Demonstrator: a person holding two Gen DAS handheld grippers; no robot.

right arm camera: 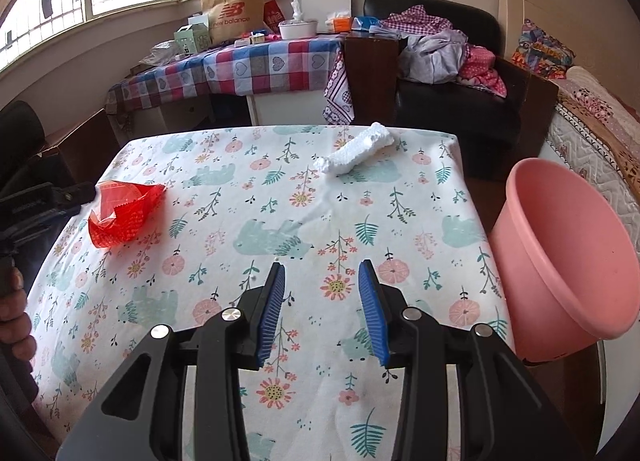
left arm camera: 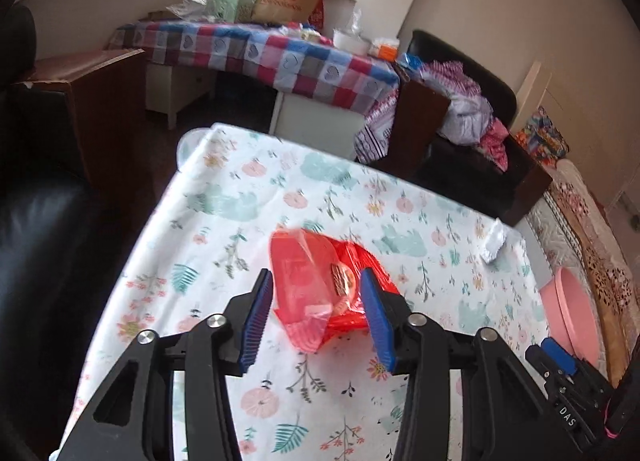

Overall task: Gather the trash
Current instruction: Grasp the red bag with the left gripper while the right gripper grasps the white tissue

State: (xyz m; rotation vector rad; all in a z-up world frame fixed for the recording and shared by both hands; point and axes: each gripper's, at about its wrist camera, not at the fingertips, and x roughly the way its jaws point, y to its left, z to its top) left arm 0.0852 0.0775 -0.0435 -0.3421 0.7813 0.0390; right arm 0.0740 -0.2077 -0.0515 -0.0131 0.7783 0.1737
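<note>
A crumpled red plastic wrapper lies on the floral tablecloth. My left gripper is open, its blue pads on either side of the wrapper, not closed on it. The wrapper also shows at the left in the right wrist view, with the left gripper beside it. A white foam piece lies near the table's far edge; it shows in the left wrist view. My right gripper is open and empty over the table's near middle. A pink bucket stands at the table's right side.
A black armchair piled with clothes stands beyond the table. A checked-cloth table with a paper bag and boxes is at the back. A bed lies on the right. A dark sofa is on the left.
</note>
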